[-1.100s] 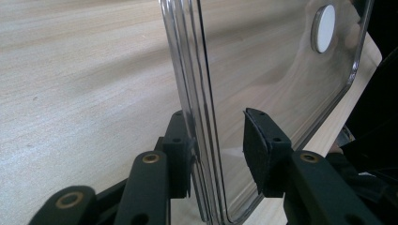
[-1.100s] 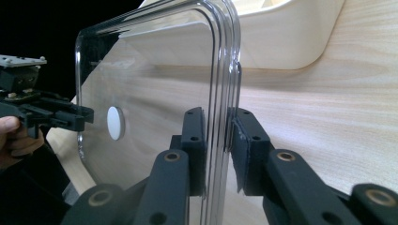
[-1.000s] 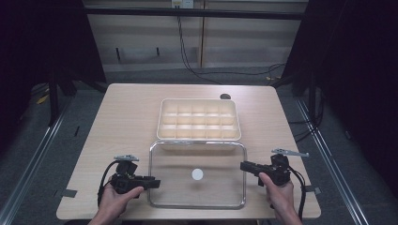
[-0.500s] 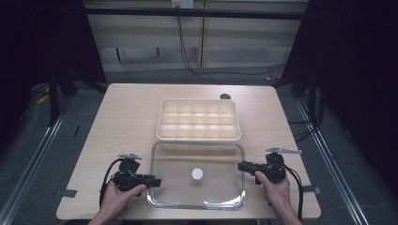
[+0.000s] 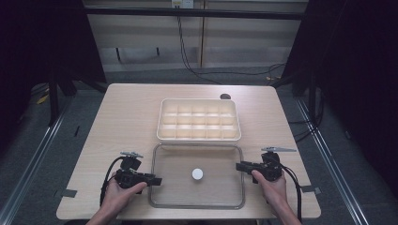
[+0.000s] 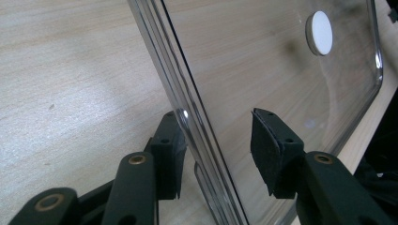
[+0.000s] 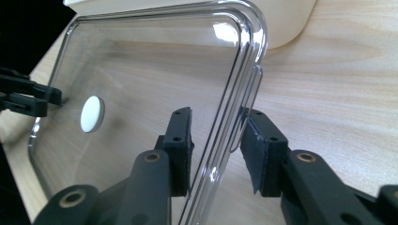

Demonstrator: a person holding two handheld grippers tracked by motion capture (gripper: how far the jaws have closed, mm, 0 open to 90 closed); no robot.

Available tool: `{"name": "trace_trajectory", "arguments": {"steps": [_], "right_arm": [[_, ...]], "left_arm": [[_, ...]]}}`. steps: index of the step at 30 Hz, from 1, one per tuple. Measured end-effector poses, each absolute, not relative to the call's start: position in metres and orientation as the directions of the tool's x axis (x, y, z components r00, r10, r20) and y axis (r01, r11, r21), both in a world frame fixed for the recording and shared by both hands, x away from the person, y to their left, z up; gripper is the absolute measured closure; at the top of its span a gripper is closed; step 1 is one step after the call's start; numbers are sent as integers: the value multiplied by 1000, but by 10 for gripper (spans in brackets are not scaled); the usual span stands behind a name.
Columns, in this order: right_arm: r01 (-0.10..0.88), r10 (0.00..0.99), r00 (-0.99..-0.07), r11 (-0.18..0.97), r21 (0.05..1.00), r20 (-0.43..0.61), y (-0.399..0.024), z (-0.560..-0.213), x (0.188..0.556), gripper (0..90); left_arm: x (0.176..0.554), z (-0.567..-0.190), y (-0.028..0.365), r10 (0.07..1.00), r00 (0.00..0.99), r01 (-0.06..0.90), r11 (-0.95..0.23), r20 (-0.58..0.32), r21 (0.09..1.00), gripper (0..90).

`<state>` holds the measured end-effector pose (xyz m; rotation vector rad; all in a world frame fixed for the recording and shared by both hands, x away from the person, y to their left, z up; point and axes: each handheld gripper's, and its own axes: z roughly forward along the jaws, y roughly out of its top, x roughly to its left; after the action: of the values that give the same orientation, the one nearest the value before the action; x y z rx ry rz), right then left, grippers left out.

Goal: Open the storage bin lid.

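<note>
The clear rectangular plastic lid (image 5: 197,176) lay flat; the left gripper (image 6: 216,154) and right gripper (image 7: 216,150) each straddled an edge, jaws spread.

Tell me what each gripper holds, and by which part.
Nothing yet. Both the left gripper and the right gripper are open, each straddling a side rim of the clear lid.

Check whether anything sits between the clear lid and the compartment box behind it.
Nothing visible does. The clear lid lies directly in front of the compartment box, bare table around them; only its own white knob sits on it.
</note>
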<state>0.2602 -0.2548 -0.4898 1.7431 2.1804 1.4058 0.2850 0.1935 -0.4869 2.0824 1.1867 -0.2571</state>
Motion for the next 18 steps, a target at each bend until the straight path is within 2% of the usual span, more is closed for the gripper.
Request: {"name": "trace_trajectory", "arguments": {"steps": [10, 14, 18], "right_arm": [[776, 819, -371, 15, 631, 437, -249, -495, 265, 566], [775, 831, -370, 30, 631, 415, -247, -495, 265, 539], [781, 858, -363, 68, 621, 363, -242, -497, 263, 475]], "left_arm": [[288, -488, 190, 684, 542, 821, -307, -489, 481, 559], [288, -487, 190, 690, 571, 799, -343, -445, 494, 563], [287, -487, 189, 698, 575, 792, -346, -426, 503, 596]]}}
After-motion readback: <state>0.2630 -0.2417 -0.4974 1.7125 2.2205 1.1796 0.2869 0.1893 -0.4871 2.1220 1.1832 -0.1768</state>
